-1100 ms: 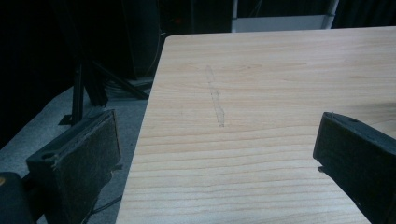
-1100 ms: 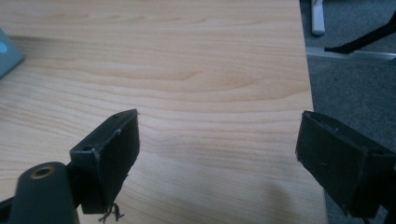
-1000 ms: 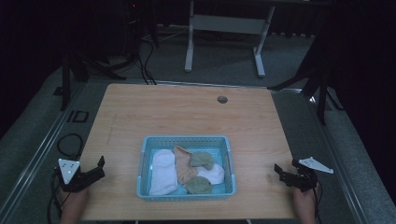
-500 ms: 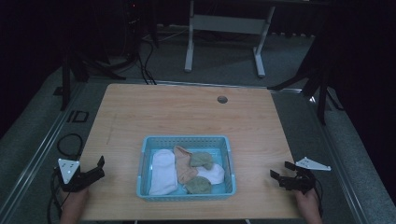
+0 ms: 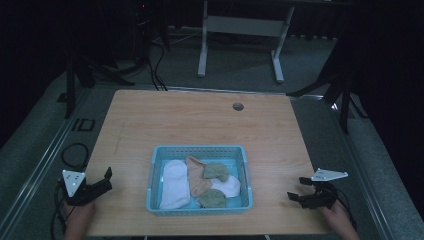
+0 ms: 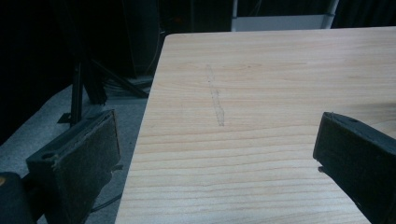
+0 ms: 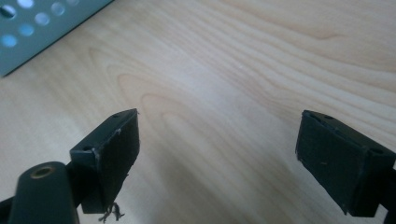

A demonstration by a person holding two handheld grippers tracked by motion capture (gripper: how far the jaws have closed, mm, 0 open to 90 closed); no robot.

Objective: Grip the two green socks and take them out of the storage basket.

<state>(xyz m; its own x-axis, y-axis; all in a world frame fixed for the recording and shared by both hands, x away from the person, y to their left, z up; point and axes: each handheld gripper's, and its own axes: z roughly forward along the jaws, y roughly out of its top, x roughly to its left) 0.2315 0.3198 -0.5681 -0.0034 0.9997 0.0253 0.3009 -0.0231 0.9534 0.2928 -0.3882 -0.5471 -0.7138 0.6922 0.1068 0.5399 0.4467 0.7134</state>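
Note:
A light blue plastic basket [image 5: 200, 151] sits near the front middle of the wooden table [image 5: 200, 120]. Inside it lie a white sock [image 5: 174, 184], a peach sock [image 5: 196, 177], another white sock [image 5: 229, 186] and two olive-green socks [image 5: 216, 171]. My left gripper [image 5: 106, 179] rests open at the table's front left edge, well left of the basket. My right gripper [image 5: 298, 189] is open at the front right, its jaws pointing left toward the basket. In the left gripper view the jaws of the left gripper [image 6: 215, 154] are wide apart over bare wood. In the right gripper view the right gripper [image 7: 217, 144] is empty, with the basket's corner [image 7: 32, 32] at top left.
A round cable hole [image 5: 238, 106] is in the table's far right part. A white desk frame [image 5: 240, 30] stands on the floor behind. Dark stands and cables line both sides of the table.
My right gripper has moved slightly left and toward the table's front edge. The left gripper has barely moved.

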